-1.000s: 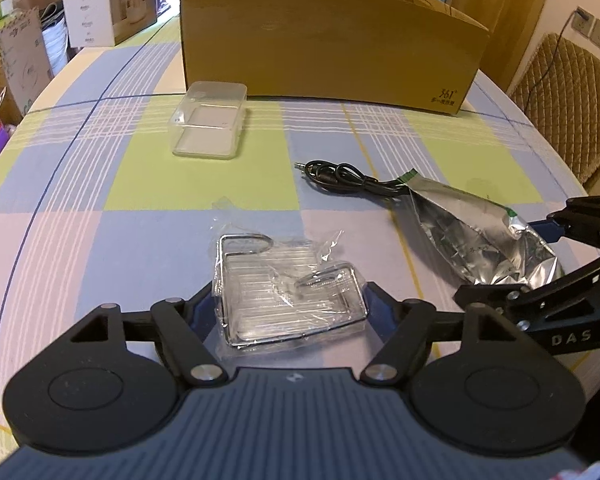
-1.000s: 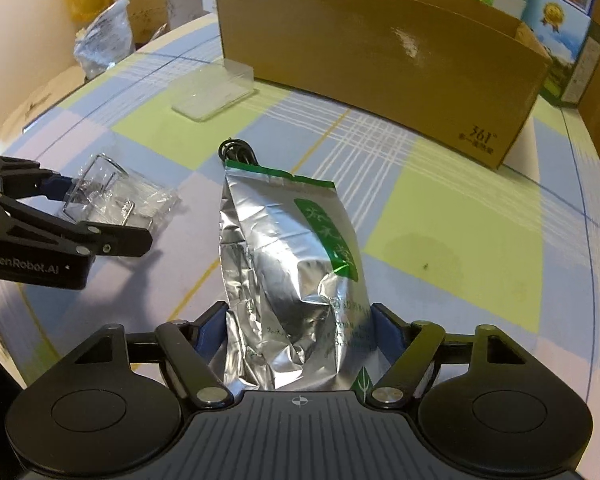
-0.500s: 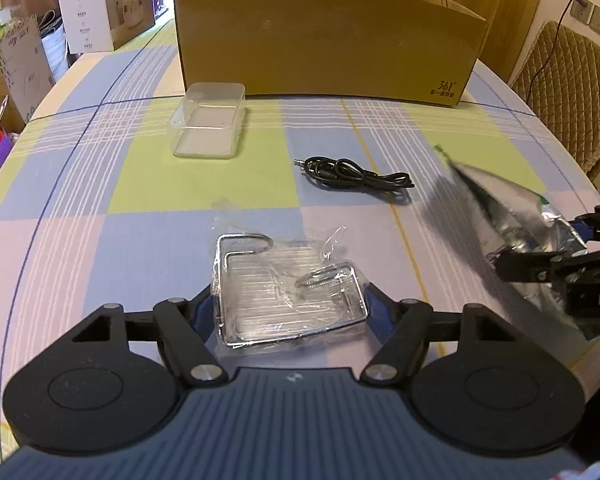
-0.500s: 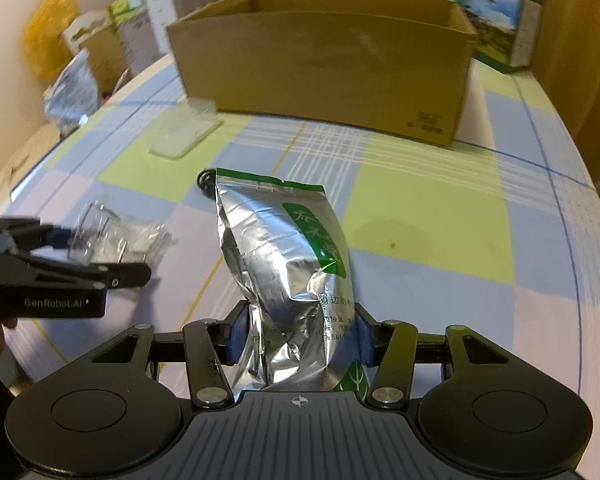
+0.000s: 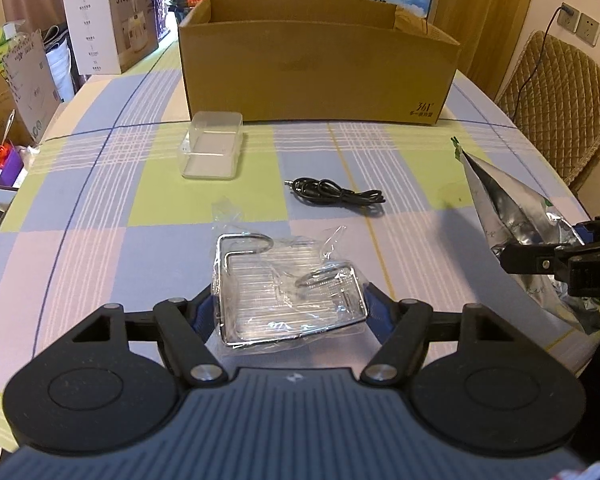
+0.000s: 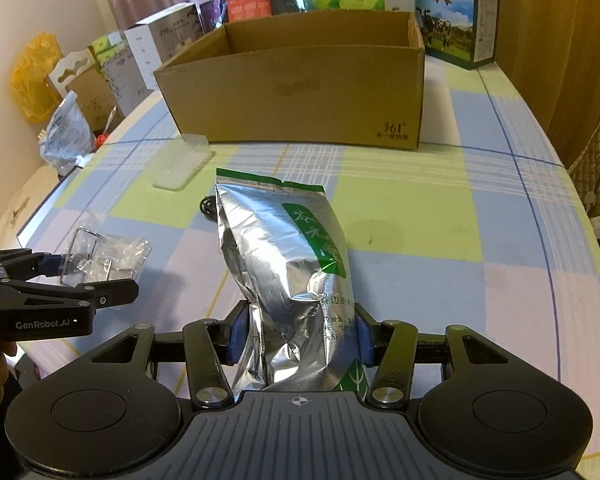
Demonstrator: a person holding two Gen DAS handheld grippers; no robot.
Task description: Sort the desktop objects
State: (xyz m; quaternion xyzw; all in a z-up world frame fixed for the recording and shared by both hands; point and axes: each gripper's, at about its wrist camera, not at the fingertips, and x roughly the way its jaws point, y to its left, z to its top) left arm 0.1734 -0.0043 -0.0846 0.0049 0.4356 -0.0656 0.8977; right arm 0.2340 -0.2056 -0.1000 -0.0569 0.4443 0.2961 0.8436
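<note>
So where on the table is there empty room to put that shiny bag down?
The widest bare stretch is right of the foil bag, between the cardboard box and the table's right edge. Bare cloth also lies left of the clear plastic box. The middle is crowded: black cable, then the bagged wire rack.

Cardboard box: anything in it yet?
Cannot tell. The cardboard box is open-topped, but only its bare inner walls show; its floor is hidden.

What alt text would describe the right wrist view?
The right tool grips a silver foil pouch with a green label, lifted toward an open cardboard box across a checked tablecloth. At left, the left tool holds a bagged wire rack.
</note>
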